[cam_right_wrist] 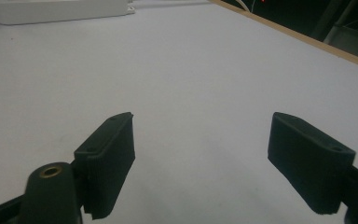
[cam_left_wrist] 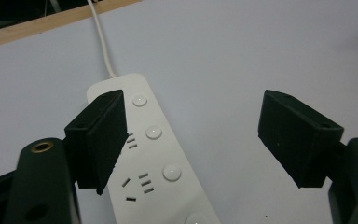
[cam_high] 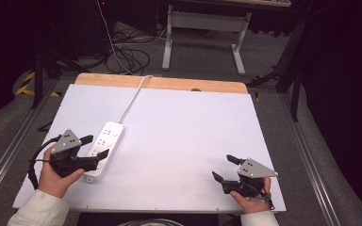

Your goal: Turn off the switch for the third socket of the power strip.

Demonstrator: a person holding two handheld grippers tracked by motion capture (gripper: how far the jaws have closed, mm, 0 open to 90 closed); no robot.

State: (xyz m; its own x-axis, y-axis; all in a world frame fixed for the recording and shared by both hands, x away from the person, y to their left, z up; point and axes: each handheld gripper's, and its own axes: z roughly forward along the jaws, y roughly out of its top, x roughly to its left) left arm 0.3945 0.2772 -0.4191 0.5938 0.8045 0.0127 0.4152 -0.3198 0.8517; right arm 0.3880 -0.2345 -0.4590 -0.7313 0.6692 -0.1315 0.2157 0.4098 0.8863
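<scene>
With my left gripper spread wide over the white plastic power strip and my right gripper likewise agape above bare table, I risk one jaw striking a socket face and skewing the strip.

White power strip with white buttons and white cord; pale lilac-white bench with a tan wooden far edge; both tools black, topped with grey plates.
</scene>
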